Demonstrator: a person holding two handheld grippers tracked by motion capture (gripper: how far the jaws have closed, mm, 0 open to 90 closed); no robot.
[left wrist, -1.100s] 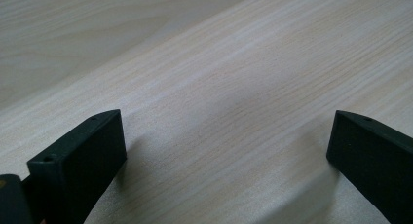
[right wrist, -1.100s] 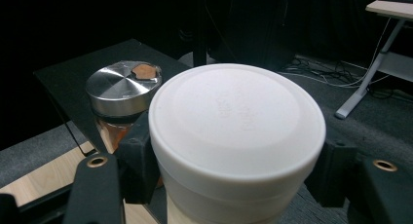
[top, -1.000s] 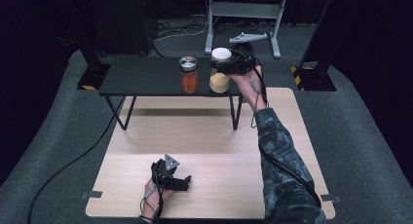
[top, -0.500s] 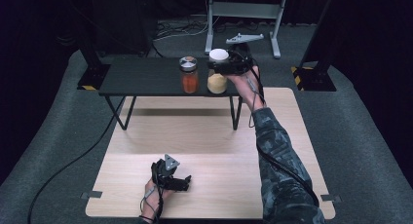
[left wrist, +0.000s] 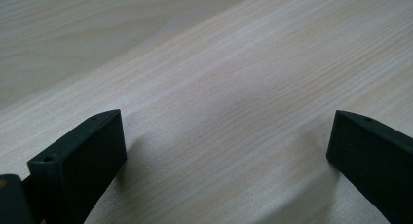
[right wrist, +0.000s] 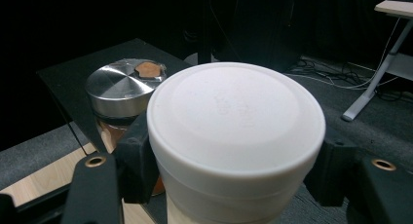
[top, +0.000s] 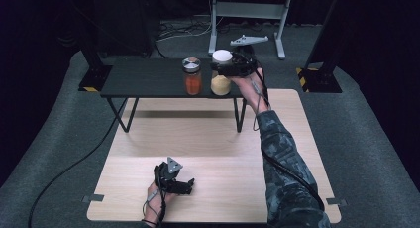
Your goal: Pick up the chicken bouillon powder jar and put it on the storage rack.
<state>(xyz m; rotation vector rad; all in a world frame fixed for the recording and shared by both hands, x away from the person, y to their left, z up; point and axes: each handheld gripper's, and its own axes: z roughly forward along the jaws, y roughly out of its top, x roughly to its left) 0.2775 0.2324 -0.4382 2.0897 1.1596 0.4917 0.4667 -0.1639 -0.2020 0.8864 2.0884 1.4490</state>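
A jar with a white lid point(top: 222, 56) and pale yellow contents stands on the black low table point(top: 143, 79). My right gripper point(top: 224, 68) reaches in from the right and is shut on the jar just under the lid. In the right gripper view the white-lidded jar point(right wrist: 236, 121) sits between both pads. Right beside it, to the left, stands a jar with a steel lid point(top: 192, 77) and orange-red contents, which the right gripper view shows as the steel-lidded jar point(right wrist: 124, 87). My left gripper point(top: 189, 186) lies on the wooden board point(top: 223, 153), open, and nothing is between the left gripper point(left wrist: 226, 151) jaws.
The black table has thin legs point(top: 239, 116) over the far end of the board. Grey carpet point(top: 64, 153) surrounds it, with a black cable point(top: 79, 158) at the left. A metal stand point(top: 247, 10) and dark posts point(top: 322, 64) stand behind the table.
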